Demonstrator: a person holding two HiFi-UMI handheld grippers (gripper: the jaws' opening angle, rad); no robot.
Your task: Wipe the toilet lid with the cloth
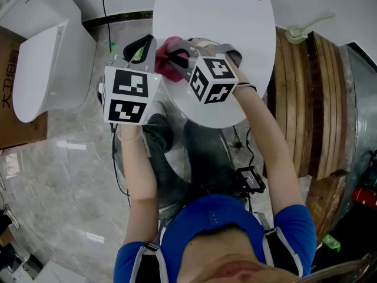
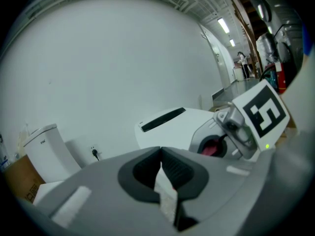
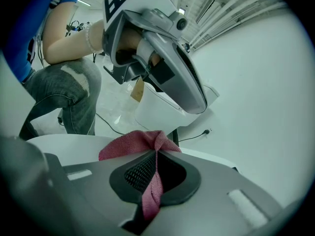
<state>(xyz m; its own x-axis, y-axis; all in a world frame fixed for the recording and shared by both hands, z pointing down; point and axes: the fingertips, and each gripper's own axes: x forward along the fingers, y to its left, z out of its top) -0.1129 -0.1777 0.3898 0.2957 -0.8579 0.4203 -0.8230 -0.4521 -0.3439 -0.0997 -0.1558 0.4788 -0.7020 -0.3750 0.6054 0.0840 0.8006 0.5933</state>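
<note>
Right gripper view: right tool (image 3: pixel 156 154) clamps cloth (image 3: pixel 129 144), apparently touching toilet lid (image 3: pixel 69 146).

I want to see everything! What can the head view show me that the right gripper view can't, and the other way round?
Only the head view shows the wooden boards beside the toilet and the marker cube on the right gripper. Only the right gripper view shows, close up, that gripper shut on the pink cloth, a strip running down between its jaws. Both show the cloth, the white toilet lid, the left gripper and a second toilet.
</note>
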